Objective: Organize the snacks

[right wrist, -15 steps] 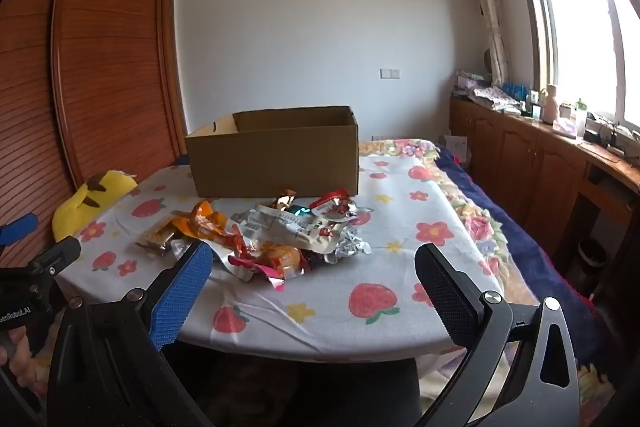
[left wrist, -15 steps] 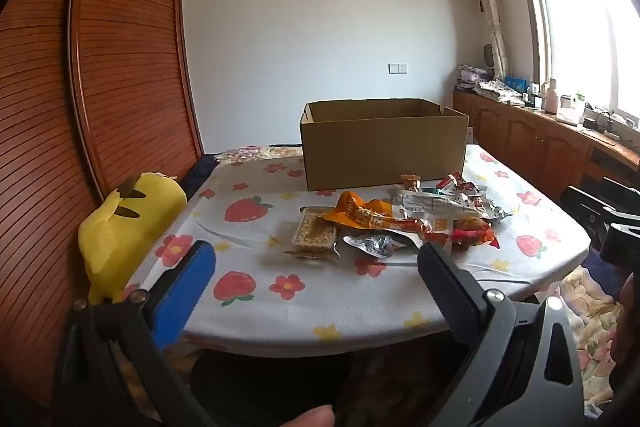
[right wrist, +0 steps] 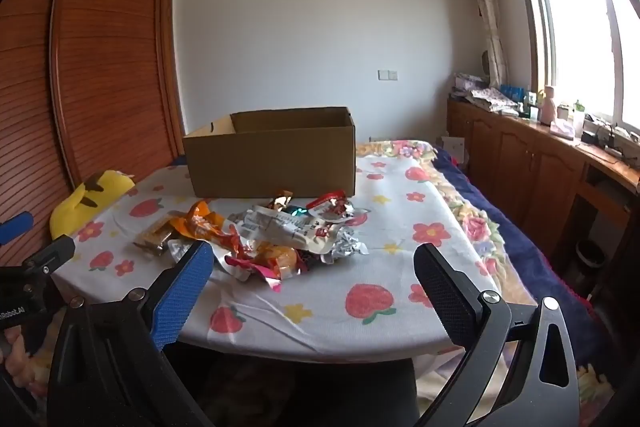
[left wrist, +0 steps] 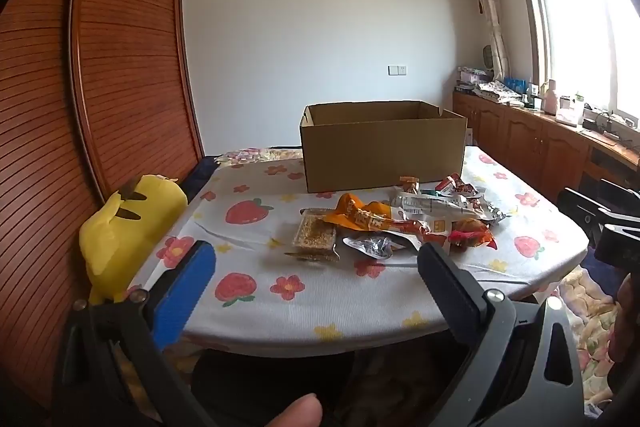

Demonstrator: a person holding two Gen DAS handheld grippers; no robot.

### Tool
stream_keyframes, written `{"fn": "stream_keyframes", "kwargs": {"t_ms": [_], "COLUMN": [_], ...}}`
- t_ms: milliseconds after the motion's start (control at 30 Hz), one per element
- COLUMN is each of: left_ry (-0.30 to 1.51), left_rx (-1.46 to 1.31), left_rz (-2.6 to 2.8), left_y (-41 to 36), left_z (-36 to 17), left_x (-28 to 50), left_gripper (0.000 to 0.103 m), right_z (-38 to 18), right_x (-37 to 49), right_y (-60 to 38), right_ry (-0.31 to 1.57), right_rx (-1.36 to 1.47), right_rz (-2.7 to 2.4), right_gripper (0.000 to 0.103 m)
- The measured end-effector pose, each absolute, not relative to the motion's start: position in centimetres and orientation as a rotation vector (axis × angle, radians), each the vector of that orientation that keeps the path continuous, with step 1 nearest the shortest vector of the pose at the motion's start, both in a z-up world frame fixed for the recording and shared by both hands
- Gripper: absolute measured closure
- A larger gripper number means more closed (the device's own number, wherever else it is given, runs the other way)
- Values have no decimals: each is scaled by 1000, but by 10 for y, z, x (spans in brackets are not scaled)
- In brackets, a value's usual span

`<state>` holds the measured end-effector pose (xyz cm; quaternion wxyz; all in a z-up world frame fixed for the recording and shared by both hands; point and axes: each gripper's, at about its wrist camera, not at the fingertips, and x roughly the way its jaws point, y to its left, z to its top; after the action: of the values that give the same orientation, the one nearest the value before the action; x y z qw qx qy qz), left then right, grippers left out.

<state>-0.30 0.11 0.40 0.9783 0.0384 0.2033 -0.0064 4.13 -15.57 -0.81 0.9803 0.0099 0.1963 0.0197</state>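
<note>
While both sets of tongs, the left tongs (left wrist: 316,267) and right tongs (right wrist: 312,267), stand spread and empty at lower frame, the snack packets (left wrist: 400,223) lie heaped mid-frame on the table (left wrist: 280,307); the open cardboard box (left wrist: 384,147) stands behind.

The left gripper (left wrist: 316,267) and right gripper (right wrist: 312,267) are held side by side, tilted slightly downward, jaws spread wide and empty.

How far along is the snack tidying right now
Nothing looks done: the snack packets all lie in a heap on the flowered tablecloth, in front of the cardboard box; its inside is hidden. In hand: nothing, since the left gripper and right gripper both stand open and empty, short of the heap. Left: every packet.
</note>
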Motion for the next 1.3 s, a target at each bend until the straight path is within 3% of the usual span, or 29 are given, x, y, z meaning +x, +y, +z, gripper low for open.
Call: {"fn": "stream_keyframes", "kwargs": {"t_ms": [1300], "left_ry": [396], "left_rx": [81], "left_rz": [-13], "left_y": [3], "left_z": [12], "left_x": [-7], "left_gripper": [1], "right_z": [-8], "right_x": [37], "right_y": [-154], "right_ry": [389], "right_rx": [13], "right_rz": [41], "right_gripper": [1]}}
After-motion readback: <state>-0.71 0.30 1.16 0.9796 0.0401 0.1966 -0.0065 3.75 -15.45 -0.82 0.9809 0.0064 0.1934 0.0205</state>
